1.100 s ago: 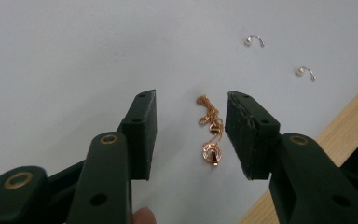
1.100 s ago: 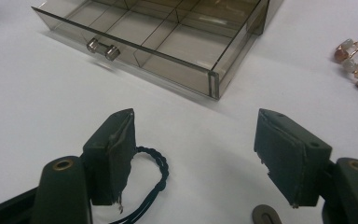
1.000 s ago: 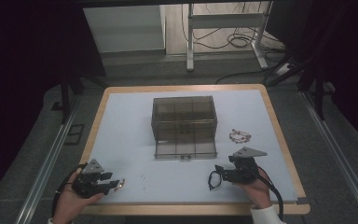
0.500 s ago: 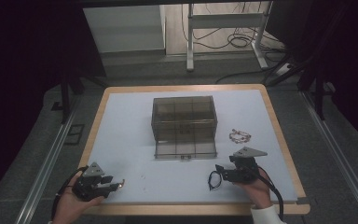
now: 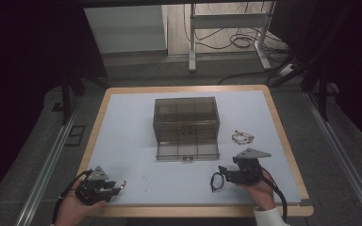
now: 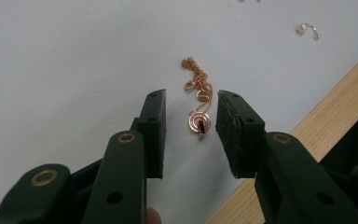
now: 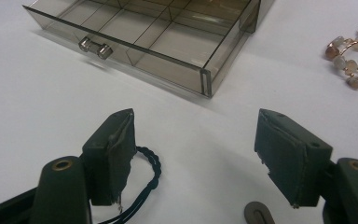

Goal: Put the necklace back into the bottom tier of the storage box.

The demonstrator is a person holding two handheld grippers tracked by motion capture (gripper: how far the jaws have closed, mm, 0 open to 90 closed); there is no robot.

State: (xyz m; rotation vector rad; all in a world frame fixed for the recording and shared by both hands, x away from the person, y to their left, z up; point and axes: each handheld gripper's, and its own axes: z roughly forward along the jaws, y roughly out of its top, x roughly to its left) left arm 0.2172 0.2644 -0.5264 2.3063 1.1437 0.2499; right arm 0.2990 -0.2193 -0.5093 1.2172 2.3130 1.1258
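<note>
I am working at a white table (image 5: 136, 136) with a handheld gripper in each hand, sorting jewellery into a smoky clear drawer box (image 5: 185, 120) standing mid-table. Its bottom drawer (image 7: 158, 42) is pulled out toward me, and the compartments I can see are looking empty, so I judge the job as barely begun.

My left gripper (image 6: 190, 126) is hovering at the near left corner of the table, pointing down at a rose-gold necklace (image 6: 198, 100) lying on the white surface close to the wooden table edge (image 6: 284, 121). Its jaws have just been closing and are now standing at a narrow gap, with the ring pendant lying between them but neither pad touching it yet. The pickup is not finished; closing, lifting and carrying to the drawer are all left.

My right gripper (image 7: 196, 158) is resting near the drawer front with its jaws spread wide, holding nothing. A black braided cord (image 7: 144, 186) is lying on the table beside one jaw.

Other pieces are waiting: a beaded bracelet (image 7: 354, 56) to the right of the box, and a small pearl earring (image 6: 307, 31) beyond the necklace. Nothing is blocking the drawer, though the table edge is close to the necklace.
</note>
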